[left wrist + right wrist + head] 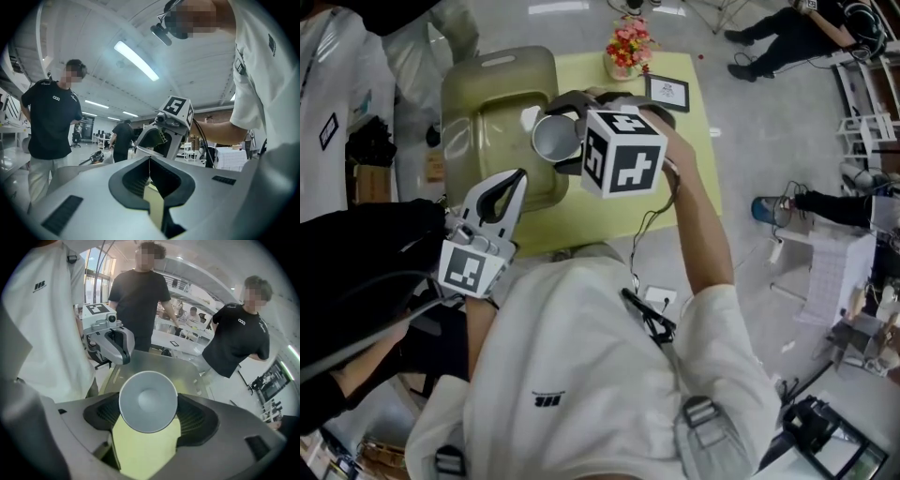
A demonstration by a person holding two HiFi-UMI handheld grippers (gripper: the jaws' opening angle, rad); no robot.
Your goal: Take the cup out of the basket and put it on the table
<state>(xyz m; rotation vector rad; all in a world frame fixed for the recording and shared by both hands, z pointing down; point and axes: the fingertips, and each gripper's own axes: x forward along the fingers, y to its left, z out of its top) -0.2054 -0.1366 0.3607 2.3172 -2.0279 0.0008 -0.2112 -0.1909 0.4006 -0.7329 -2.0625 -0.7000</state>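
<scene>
- The table (698, 141): we'd aim for the bare yellow-green patch right of the basket, well clear of the flowers (626, 45) and the framed card (667, 91).
- The basket (478, 89): the cup's out of it, held up over its right side, so we'd carry it sideways before lowering.
- The right gripper (570, 131): jaws wide, clamped on the cup (148, 401), whose mouth faces the camera. We'd tip it upright first.
- The left gripper (517, 180): jaws together, nothing in them. It's best left out of the way.
</scene>
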